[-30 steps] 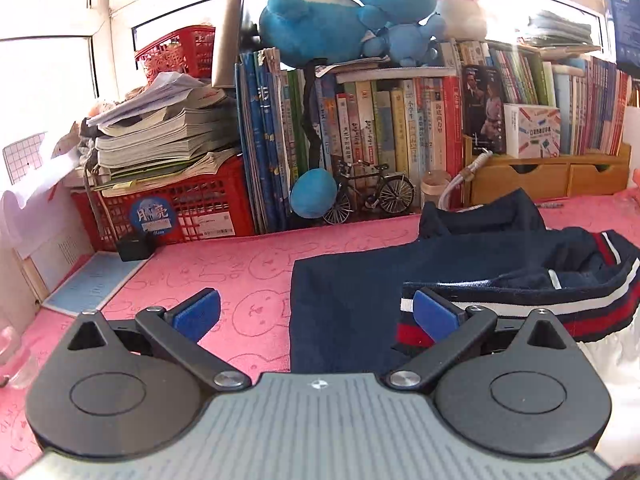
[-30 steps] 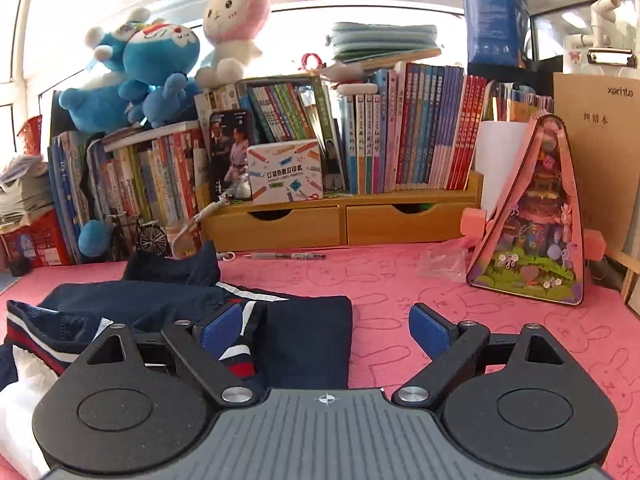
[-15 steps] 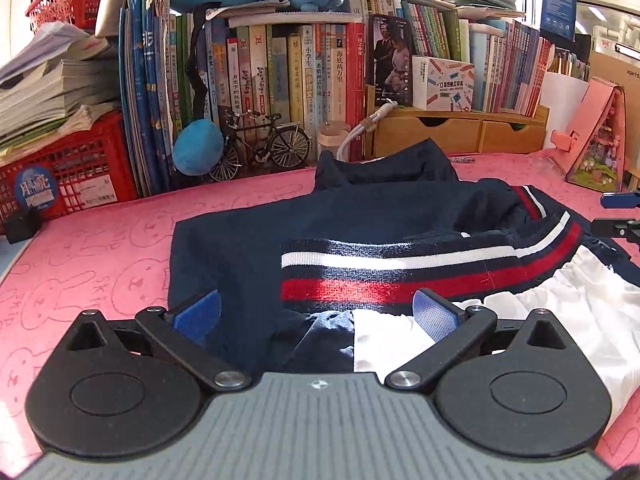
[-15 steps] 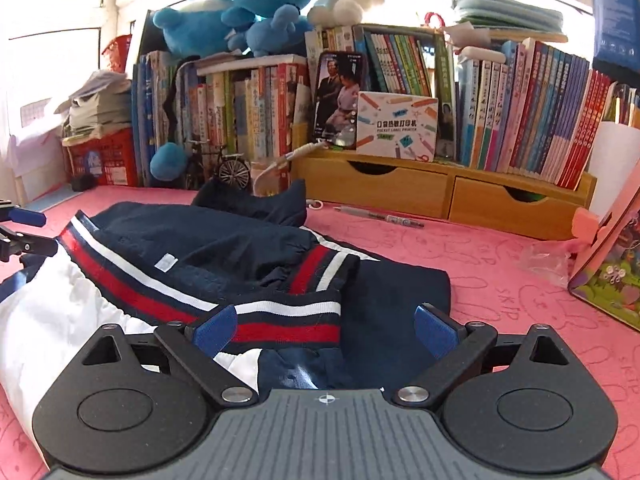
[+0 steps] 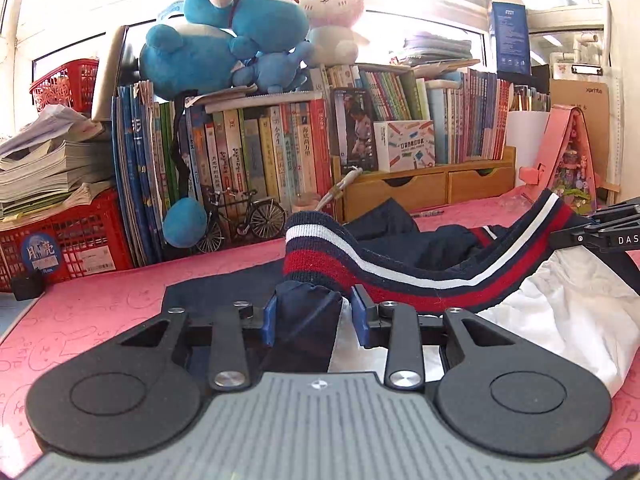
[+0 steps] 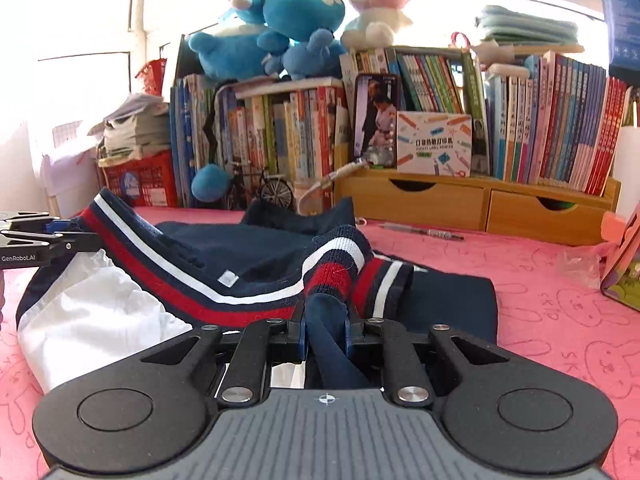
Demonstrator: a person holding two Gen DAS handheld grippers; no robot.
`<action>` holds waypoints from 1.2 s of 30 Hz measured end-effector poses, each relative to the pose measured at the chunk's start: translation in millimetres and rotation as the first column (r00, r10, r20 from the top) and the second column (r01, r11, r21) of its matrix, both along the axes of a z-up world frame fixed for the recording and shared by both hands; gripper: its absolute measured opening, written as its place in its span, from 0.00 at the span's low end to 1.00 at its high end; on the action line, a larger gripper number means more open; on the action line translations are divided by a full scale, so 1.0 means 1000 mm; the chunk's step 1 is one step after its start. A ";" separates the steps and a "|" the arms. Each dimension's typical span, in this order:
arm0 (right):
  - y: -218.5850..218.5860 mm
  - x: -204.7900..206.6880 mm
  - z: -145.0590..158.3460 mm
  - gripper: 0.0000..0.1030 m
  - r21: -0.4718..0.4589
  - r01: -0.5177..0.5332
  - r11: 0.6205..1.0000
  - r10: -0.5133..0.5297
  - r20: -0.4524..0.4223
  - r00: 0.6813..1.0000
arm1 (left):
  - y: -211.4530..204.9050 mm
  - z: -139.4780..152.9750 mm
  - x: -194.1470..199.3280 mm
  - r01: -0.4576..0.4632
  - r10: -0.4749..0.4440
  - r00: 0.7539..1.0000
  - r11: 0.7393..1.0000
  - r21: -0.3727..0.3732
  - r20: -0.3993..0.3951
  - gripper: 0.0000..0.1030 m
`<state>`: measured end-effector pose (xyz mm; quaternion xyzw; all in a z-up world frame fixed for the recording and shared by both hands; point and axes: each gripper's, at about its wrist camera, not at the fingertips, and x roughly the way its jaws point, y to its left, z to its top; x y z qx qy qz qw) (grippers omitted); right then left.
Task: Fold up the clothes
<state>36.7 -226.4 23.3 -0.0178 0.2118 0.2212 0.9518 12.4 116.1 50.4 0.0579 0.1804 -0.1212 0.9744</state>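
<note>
Fingers [image 5: 269,318] of the left gripper [image 5: 316,316] have just closed on the navy jacket with red-and-white striped ribbed hem [image 5: 400,276]; the right gripper [image 6: 325,330] likewise pinches it (hem stretched between them) above the pink cartoon-printed surface [image 5: 100,312].

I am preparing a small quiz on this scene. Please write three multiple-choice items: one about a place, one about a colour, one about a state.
1. Where does the toy bicycle stand?
A. in front of the upright books
B. inside a wooden drawer
C. on the garment

2. Which colours has the garment's striped band?
A. green and yellow
B. navy, white and red
C. black and orange

3. How is the right gripper?
A. open above the mat
B. shut on a pen
C. shut on the navy garment

Answers: 1 A, the bicycle is at the foot of the books. 2 B, the stripes show these colours. 3 C, navy cloth is bunched between its pads.
</note>
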 end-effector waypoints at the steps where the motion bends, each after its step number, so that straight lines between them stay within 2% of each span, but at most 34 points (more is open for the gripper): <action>1: 0.001 0.001 0.010 0.17 0.008 0.005 1.000 -0.005 0.029 1.000 | 0.001 0.008 0.005 -0.013 0.013 1.000 1.000 -0.015 0.013 0.32; 6: 0.007 0.035 0.056 0.16 0.040 0.043 0.998 -0.050 0.182 0.982 | 0.009 0.047 0.047 -0.104 0.111 0.985 0.993 -0.058 0.130 0.32; 8: 0.010 0.062 0.061 0.17 0.033 0.069 0.997 -0.074 0.196 0.978 | 0.008 0.048 0.072 -0.128 0.132 0.980 0.991 -0.034 0.147 0.36; 10: 0.016 0.105 0.051 0.18 0.007 0.117 0.993 -0.117 0.146 0.982 | 0.003 0.031 0.104 -0.156 0.153 0.983 0.987 0.027 0.099 0.40; 12: 0.023 0.145 0.025 0.18 -0.028 0.141 0.990 -0.140 0.045 0.989 | -0.002 0.008 0.135 -0.180 0.179 0.984 0.981 0.078 0.022 0.41; 15: 0.035 0.185 -0.020 0.19 -0.082 0.151 0.985 -0.158 -0.085 0.984 | -0.005 -0.035 0.164 -0.214 0.228 0.968 0.967 0.140 -0.100 0.41; 18: 0.041 0.199 -0.042 0.20 -0.093 0.156 0.983 -0.166 -0.116 0.979 | -0.003 -0.064 0.173 -0.231 0.255 0.956 0.959 0.167 -0.142 0.45; 20: 0.044 0.204 -0.053 0.23 -0.103 0.152 0.983 -0.165 -0.133 0.977 | -0.002 -0.068 0.175 -0.234 0.260 0.953 0.958 0.165 -0.158 0.46; 23: 0.046 0.211 -0.064 0.32 -0.111 0.149 0.983 -0.167 -0.176 0.970 | 0.002 -0.069 0.179 -0.239 0.266 0.945 0.958 0.157 -0.187 0.56; 25: 0.039 0.218 -0.067 0.43 -0.055 0.175 0.983 -0.183 -0.228 0.956 | 0.005 -0.067 0.184 -0.257 0.284 0.937 0.954 0.153 -0.204 0.68; 26: 0.034 0.222 -0.067 0.53 -0.020 0.191 0.981 -0.190 -0.255 0.948 | 0.008 -0.067 0.187 -0.270 0.297 0.930 0.951 0.148 -0.215 0.76; 27: 0.031 0.223 -0.065 0.57 -0.014 0.196 0.981 -0.192 -0.267 0.944 | 0.012 -0.064 0.189 -0.285 0.310 0.921 0.949 0.137 -0.236 0.84; 28: 0.029 0.224 -0.064 0.60 -0.015 0.203 0.979 -0.199 -0.278 0.940 | 0.016 -0.061 0.190 -0.299 0.322 0.912 0.946 0.124 -0.254 0.86; 29: 0.029 0.220 -0.058 0.70 -0.045 0.224 0.974 -0.228 -0.279 0.933 | 0.021 -0.053 0.180 -0.313 0.328 0.912 0.944 0.099 -0.246 0.88; 30: 0.028 0.210 -0.052 0.79 -0.060 0.252 0.966 -0.259 -0.261 0.930 | 0.026 -0.044 0.170 -0.327 0.335 0.912 0.942 0.074 -0.238 0.88; 31: 0.027 0.200 -0.045 0.81 -0.070 0.274 0.959 -0.283 -0.238 0.929 | 0.031 -0.036 0.160 -0.340 0.342 0.911 0.939 0.048 -0.231 0.88; 33: 0.024 0.168 -0.031 0.91 -0.044 0.268 0.962 -0.272 -0.149 0.951 | 0.040 -0.020 0.140 -0.364 0.356 0.910 0.931 0.002 -0.212 0.94; 34: 0.024 0.152 -0.026 0.95 -0.034 0.264 0.964 -0.267 -0.117 0.957 | 0.037 -0.012 0.123 -0.364 0.360 0.916 0.931 0.013 -0.176 0.99; 35: 0.027 0.136 -0.022 1.00 -0.031 0.250 0.968 -0.252 -0.100 0.962 | 0.031 -0.009 0.105 -0.350 0.350 0.925 0.936 0.026 -0.148 1.00; 36: 0.031 0.116 -0.017 1.00 -0.031 0.216 0.976 -0.218 -0.083 0.972 | 0.025 -0.005 0.087 -0.336 0.338 0.933 0.941 0.039 -0.121 1.00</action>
